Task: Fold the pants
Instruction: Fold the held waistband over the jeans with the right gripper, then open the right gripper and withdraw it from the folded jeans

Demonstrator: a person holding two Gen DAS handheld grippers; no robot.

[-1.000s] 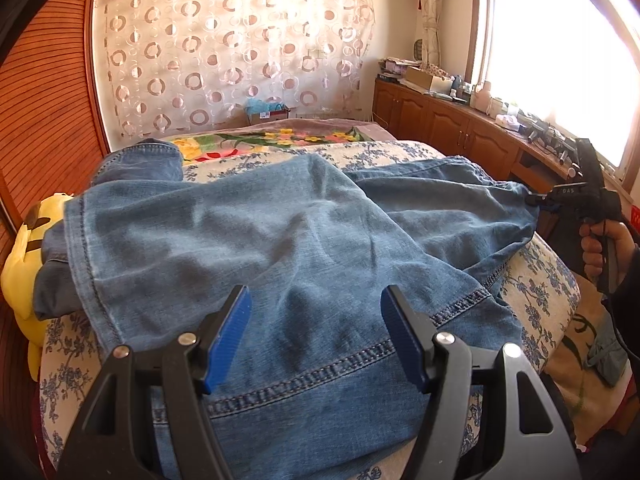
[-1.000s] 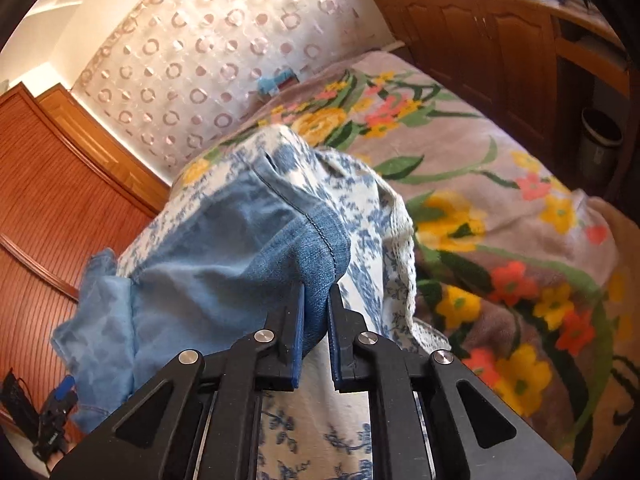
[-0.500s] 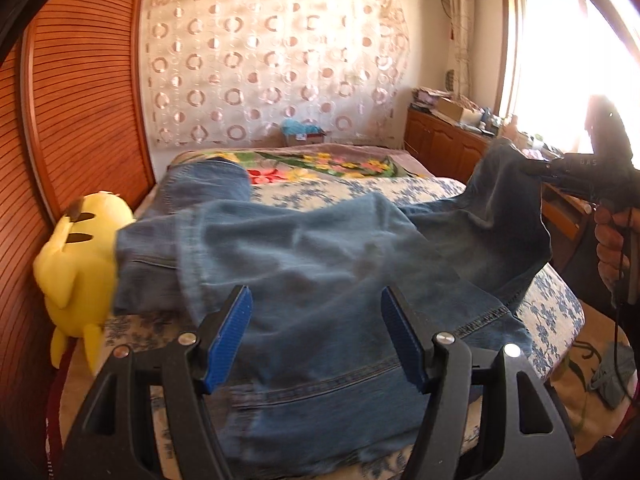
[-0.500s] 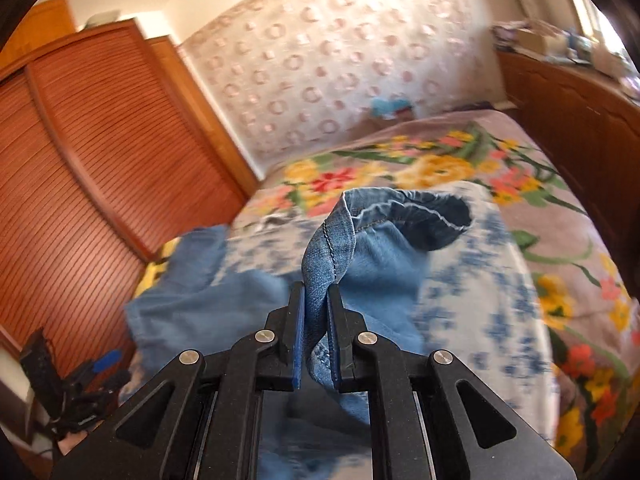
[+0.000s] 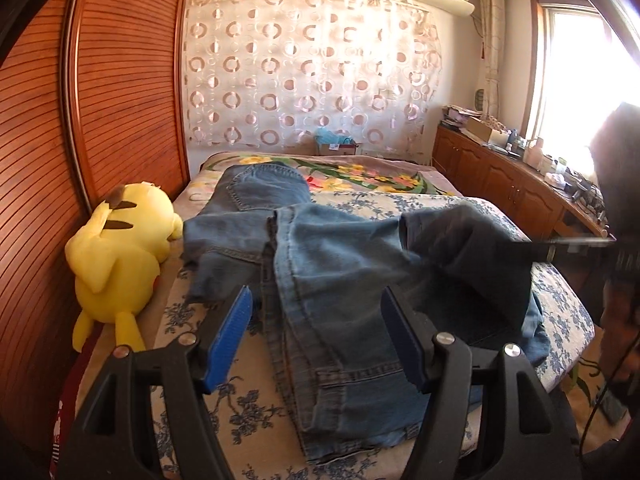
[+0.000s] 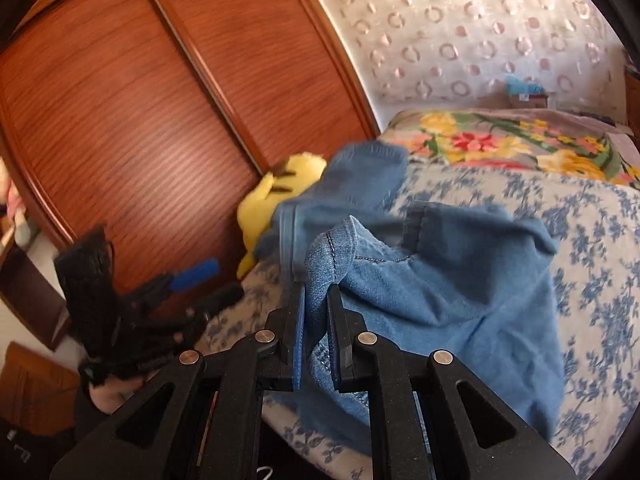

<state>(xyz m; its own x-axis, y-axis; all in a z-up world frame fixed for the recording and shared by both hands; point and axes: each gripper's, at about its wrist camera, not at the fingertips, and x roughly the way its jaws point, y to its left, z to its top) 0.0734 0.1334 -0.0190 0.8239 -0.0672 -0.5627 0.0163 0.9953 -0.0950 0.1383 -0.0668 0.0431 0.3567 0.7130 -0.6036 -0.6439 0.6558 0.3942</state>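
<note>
The right gripper (image 6: 317,344) was clamped on a fold of the pants (image 6: 440,292) at lower centre of its own view, its blue ribbed pads pinching faded blue denim with a stitched hem standing above the black jaws. The left gripper (image 5: 316,336) stood with its jaws apart at lower centre of its view, nothing between the blue pads, the pants (image 5: 352,280) spread beyond them. The denim lay rumpled across the bed (image 5: 560,304), whose cover was white cloth printed with blue flowers; a quilt (image 5: 360,168) with yellow and red blooms lay further up the frame. A yellow plush toy (image 5: 120,256), soft and rounded, sat at left against the ribbed wooden wardrobe door (image 5: 120,80). No writing was readable.
</note>
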